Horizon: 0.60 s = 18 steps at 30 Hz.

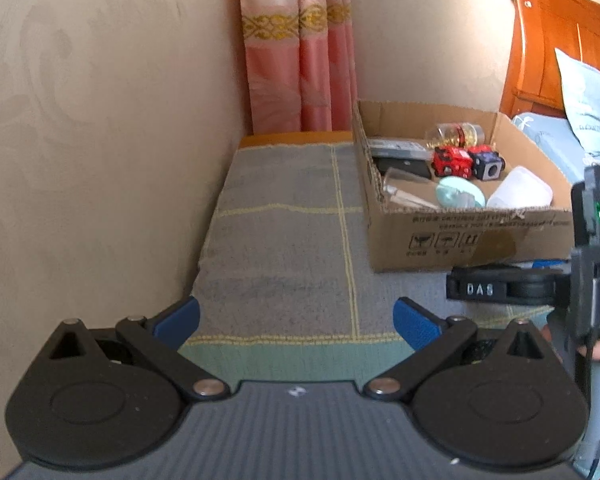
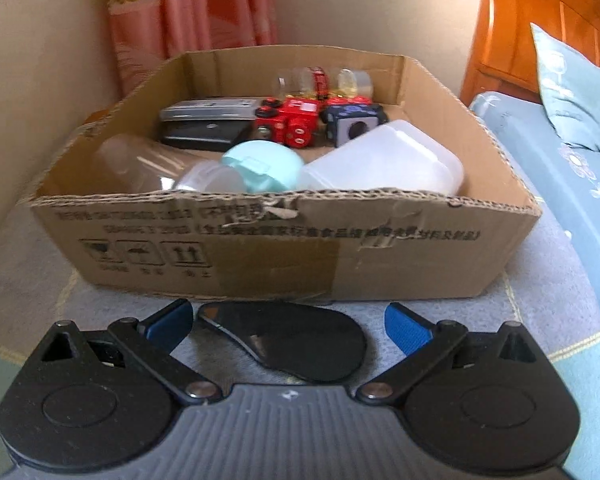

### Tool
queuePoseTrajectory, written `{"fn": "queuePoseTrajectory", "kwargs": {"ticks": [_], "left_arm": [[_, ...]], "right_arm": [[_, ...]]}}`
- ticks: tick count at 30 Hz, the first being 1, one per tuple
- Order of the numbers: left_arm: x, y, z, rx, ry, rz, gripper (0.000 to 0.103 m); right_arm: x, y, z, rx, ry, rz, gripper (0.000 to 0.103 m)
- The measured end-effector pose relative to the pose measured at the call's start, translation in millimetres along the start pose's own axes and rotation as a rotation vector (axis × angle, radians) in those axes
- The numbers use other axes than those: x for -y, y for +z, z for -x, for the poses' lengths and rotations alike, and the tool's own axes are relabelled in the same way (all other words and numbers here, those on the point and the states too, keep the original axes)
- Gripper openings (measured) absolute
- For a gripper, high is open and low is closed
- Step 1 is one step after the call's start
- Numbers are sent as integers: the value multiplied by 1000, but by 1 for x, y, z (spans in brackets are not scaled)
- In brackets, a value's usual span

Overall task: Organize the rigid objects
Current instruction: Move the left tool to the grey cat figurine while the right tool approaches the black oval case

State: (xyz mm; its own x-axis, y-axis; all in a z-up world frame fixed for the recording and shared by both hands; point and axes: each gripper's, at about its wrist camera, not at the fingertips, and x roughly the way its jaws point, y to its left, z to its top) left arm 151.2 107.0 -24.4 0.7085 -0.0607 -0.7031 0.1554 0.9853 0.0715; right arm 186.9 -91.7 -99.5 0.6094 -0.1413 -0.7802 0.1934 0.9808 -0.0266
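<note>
A cardboard box (image 2: 260, 248) stands on a cloth-covered table. It also shows in the left wrist view (image 1: 460, 236). Inside lie a red toy truck (image 2: 292, 120), a dark cube (image 2: 352, 124), a mint round case (image 2: 264, 168), a white plastic container (image 2: 380, 160), clear jars (image 2: 324, 80) and a black case (image 2: 204, 132). A flat black oval object (image 2: 292, 340) lies on the cloth before the box, between my right gripper's open fingers. My right gripper (image 2: 288, 320) is open around it, not gripping. My left gripper (image 1: 296, 316) is open and empty over the cloth, left of the box.
A wall runs along the left and a pink curtain (image 1: 300, 60) hangs behind the table. A bed with a wooden headboard (image 1: 560, 40) and blue pillow (image 2: 580, 88) lies on the right. The right gripper's body (image 1: 580, 272) shows in the left view.
</note>
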Motion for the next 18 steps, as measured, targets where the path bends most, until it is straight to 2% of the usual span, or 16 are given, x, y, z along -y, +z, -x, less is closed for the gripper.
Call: {"fn": "queuePoseTrajectory", "kwargs": {"ticks": [6, 18], "left_arm": [[9, -3, -3, -20, -33, -22, 102], [40, -13, -9, -51, -127, -96, 102]], "right_arm": [[13, -4, -4, -8, -24, -1, 103], [61, -8, 4, -76, 16, 53, 103]]}}
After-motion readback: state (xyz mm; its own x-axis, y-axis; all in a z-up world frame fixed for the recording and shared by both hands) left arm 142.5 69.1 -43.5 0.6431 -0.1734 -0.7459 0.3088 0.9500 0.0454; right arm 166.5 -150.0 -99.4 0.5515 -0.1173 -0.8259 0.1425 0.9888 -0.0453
